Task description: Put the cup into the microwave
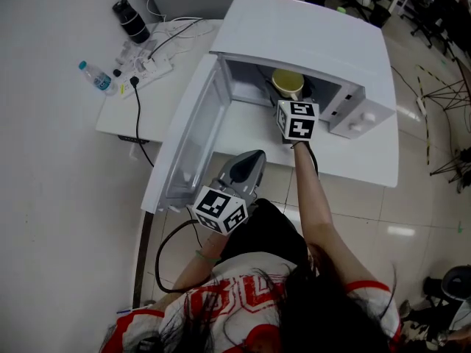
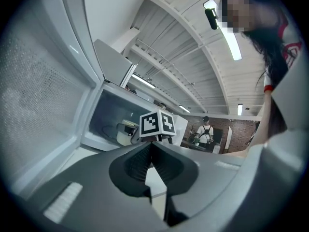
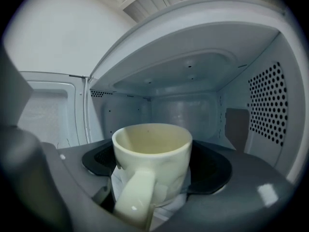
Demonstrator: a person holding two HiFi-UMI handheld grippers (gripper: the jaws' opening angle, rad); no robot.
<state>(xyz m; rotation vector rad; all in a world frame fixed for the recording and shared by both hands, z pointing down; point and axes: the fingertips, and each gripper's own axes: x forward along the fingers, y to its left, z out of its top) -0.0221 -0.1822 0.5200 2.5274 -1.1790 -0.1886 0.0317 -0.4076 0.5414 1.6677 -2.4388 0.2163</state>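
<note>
White table, open white box microwave; right gripper clamps cream ceramic cup inside cavity, probably for set-down; left gripper jaws together, empty, held aside.

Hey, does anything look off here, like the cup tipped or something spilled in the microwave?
Nothing stands out. The cup is upright, held between the jaws of the right gripper inside the microwave. The door is wide open, and no spill shows.

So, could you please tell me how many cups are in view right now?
1: the cream cup is inside the open microwave, clamped between the right gripper's jaws. No other shows, though the door hides part of the table.
</note>
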